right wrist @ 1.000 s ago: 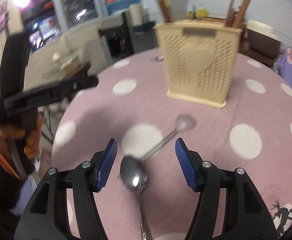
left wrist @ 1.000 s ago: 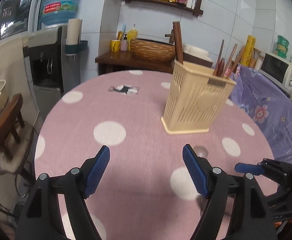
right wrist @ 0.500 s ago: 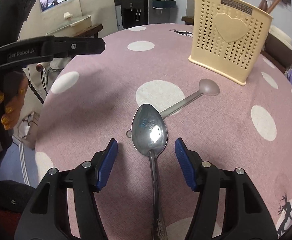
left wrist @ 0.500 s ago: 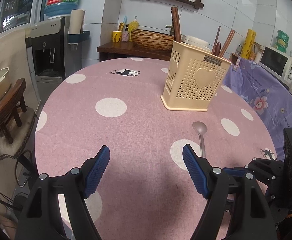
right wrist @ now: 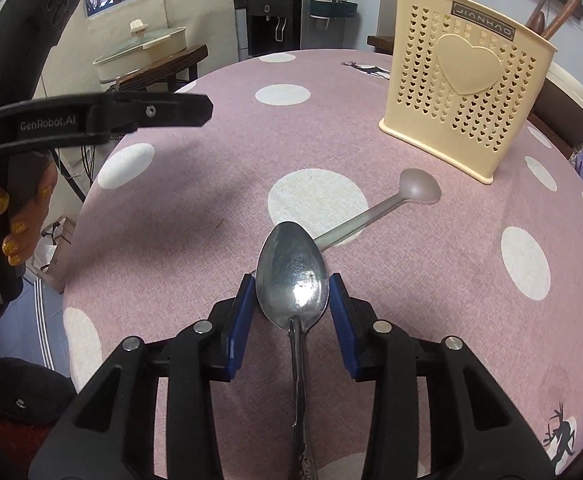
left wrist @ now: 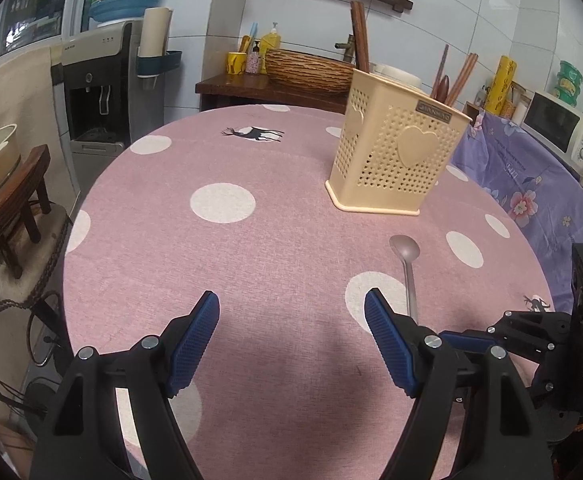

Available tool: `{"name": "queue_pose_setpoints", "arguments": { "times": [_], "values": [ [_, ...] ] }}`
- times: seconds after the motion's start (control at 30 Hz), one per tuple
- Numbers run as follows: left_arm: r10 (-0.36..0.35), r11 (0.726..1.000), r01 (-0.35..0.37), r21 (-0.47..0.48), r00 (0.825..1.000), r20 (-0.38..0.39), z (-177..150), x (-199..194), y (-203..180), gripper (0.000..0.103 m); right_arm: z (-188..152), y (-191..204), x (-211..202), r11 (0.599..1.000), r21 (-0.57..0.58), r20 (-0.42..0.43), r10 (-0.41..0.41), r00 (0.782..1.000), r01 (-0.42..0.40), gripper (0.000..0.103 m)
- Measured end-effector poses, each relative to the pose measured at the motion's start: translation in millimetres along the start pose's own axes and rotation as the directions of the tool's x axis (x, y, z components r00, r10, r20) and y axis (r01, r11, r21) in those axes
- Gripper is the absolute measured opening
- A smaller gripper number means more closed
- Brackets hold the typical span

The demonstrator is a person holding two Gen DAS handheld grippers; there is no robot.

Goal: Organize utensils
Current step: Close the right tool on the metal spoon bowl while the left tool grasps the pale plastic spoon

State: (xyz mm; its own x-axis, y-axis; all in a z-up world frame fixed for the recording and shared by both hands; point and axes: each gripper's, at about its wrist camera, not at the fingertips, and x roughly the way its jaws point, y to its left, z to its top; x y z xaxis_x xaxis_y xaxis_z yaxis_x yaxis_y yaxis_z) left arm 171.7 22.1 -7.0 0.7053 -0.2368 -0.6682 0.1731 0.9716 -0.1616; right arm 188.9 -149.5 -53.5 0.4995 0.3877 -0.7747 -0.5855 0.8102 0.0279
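Observation:
A shiny metal spoon lies on the pink dotted tablecloth, bowl away from me. My right gripper has closed on the sides of its bowl, pads touching both edges. A matte grey spoon lies beyond it, handle tip hidden under the shiny bowl; it also shows in the left wrist view. A cream perforated utensil holder with a heart stands behind and holds wooden utensils. My left gripper is open and empty above the cloth.
The round table's edge drops off at left toward a wooden stool. A water dispenser and side table with basket stand behind. A purple floral cloth lies at right.
My right gripper has closed from wide open onto the shiny spoon's bowl. The left gripper has stayed open, its view shifting slightly back from the holder.

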Motion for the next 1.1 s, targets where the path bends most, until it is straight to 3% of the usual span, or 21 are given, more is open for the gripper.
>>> {"name": "queue_pose_setpoints", "arguments": {
  "times": [0.3, 0.53, 0.7, 0.77, 1.1],
  "values": [
    [-0.067, 0.991, 0.075, 0.113, 0.995, -0.075, 4.3, 22.4, -42.2, 0.074, -10.3, -47.8, -53.3, 0.974, 0.222, 0.183, -0.076, 0.980, 0.034, 0.038],
    [-0.059, 0.955, 0.100, 0.280, 0.987, -0.150, 16.6, 56.6, -97.5, 0.074, -18.9, -79.8, -77.3, 0.933, 0.354, 0.223, -0.152, 0.963, 0.065, 0.038],
    [-0.062, 0.965, 0.115, 0.236, 0.974, -0.220, 29.5, 88.6, -103.5, 0.058, -19.5, -88.3, -88.3, 0.913, 0.404, 0.253, -0.177, 0.951, 0.063, 0.038],
    [-0.067, 0.970, 0.121, 0.211, 0.967, -0.245, 33.3, 99.0, -103.3, 0.058, -21.3, -90.1, -90.2, 0.908, 0.415, 0.261, -0.180, 0.948, 0.058, 0.038],
    [0.004, 0.959, 0.070, 0.275, 0.965, -0.262, 37.0, 123.9, -120.7, 0.057, -22.1, -92.5, -93.9, 0.893, 0.444, 0.274, -0.214, 0.938, 0.074, 0.038]
  ]
}}
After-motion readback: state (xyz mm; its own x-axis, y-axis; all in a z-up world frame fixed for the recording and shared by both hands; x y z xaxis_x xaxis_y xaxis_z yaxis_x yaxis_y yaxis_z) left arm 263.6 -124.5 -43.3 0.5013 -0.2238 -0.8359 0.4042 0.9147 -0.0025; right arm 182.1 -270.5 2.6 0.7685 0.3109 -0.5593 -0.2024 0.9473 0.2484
